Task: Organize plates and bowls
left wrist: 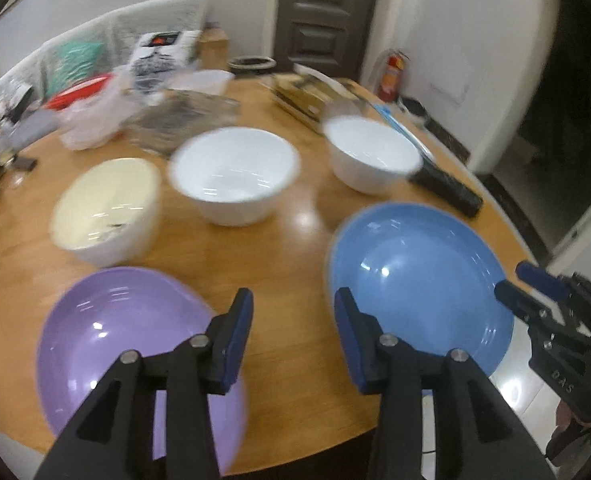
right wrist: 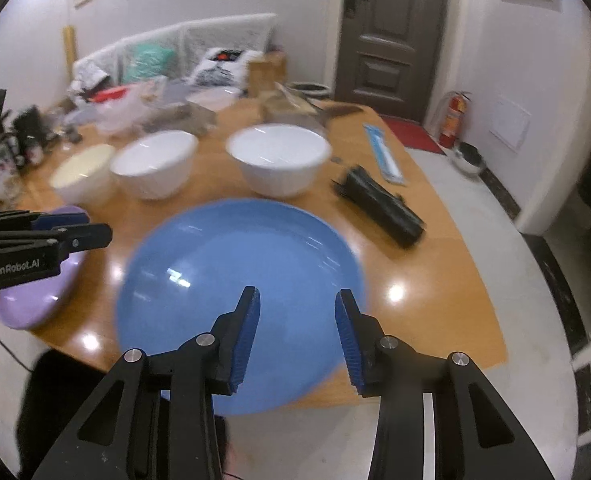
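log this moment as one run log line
left gripper: open, empty | right gripper: open, over blue plate | purple plate, three bowls: on table

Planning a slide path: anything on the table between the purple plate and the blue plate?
Nothing: bare wood separates the purple plate from the blue plate, seen in the left wrist view.

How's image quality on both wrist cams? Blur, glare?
Left wrist: motion blur smears the bowls and purple plate, the left hand-held gripper stays sharp; lamp glare on the table. Right wrist: blue plate rim is smeared, glare spots on the table, and fisheye bends the door frame.
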